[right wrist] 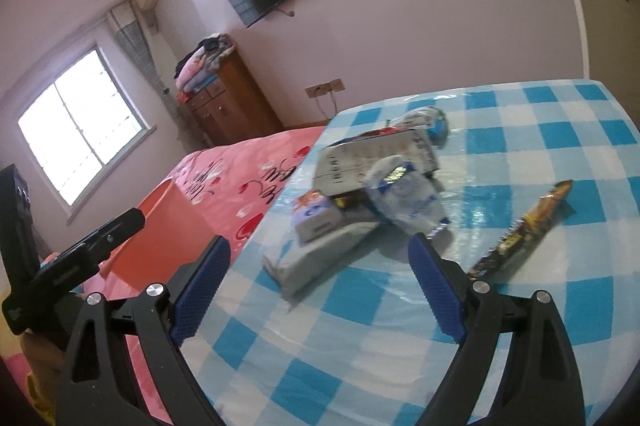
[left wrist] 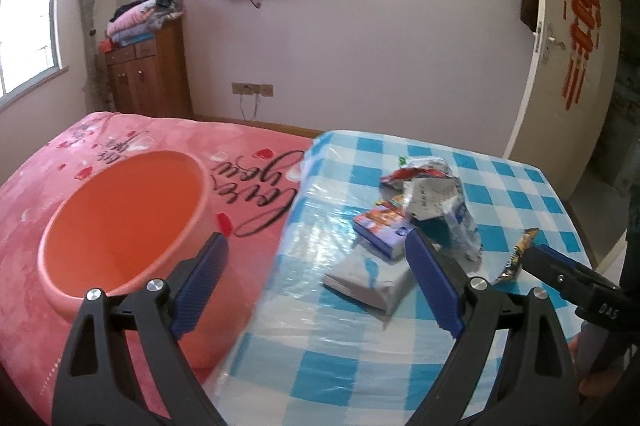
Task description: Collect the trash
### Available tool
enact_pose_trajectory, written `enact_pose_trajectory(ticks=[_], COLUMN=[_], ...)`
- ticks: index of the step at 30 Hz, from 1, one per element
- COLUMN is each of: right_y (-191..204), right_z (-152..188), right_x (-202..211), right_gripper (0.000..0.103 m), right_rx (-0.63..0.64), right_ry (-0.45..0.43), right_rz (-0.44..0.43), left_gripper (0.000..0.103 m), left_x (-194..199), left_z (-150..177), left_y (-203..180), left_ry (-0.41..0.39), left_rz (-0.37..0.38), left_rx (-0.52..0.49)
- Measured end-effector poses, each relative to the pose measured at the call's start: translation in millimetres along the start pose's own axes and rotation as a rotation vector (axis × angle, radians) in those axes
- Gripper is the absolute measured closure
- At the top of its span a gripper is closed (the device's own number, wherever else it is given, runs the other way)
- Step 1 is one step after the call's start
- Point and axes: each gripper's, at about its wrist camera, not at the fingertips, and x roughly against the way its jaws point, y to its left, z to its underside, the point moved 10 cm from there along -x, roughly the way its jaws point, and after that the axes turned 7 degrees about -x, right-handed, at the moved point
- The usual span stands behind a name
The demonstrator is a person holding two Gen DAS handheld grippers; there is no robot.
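Both tools, the left tool (left wrist: 316,254) and right tool (right wrist: 320,258), hover released and empty at the table's (right wrist: 520,326) near edge, the trash pile (right wrist: 360,186) straight ahead near its left edge, beside the orange basin (left wrist: 120,226).

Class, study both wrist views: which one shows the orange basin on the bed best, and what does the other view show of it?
The left wrist view: the orange basin shows its whole round rim and bare inside, sitting on the pink bedspread beside the checkered table. The right wrist view catches only part of its side and rim, behind the left tongs.
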Motion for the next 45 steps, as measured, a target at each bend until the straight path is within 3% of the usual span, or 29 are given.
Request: enact_pose_trajectory(ticks=[12, 18, 24, 26, 30, 34, 40, 45], right_y=[-89, -122, -145, -151, -156, -164, -173, -184], right_z=[-6, -12, -16, -18, -22, -21, -25, -28], right_x=[4, 6, 7, 7, 12, 9, 14, 16], right_gripper=[0.014, 0.014, 0.014, 0.014, 0.014, 0.014, 0.014, 0.014], right_rx=[-0.118, -0.159, -0.219, -0.231, -0.175, -0.213, -0.247, -0.275], right_ry=[-0.037, -0.054, -0.053, -0.051, -0.08, -0.066, -0.074, -0.079], right_rz=[0.076, 0.086, 0.058, 0.053, 0.104, 0.086, 0.073, 0.079], left_gripper=[0.013, 0.013, 0.013, 0.013, 0.028, 0.03, 0.035, 0.041], left_x=[-43, -96, -183, -220, -276, -317, -348, -349], left_z=[-26, -63, -104, -112, -115, -103, -85, -71], left_y=[-73, -116, -146, -155, -164, -168, -168, -172], left_ry=[0.078, 0.12, 0.22, 0.271, 0.383, 0.5, 0.593, 0.623], left_rz=[0.131, 0.169, 0.175, 0.15, 0.091, 0.032, -0.039, -0.036], left_rx=[-0.034, -0.038, 0.111, 0.128, 0.157, 0.183, 0.195, 0.172])
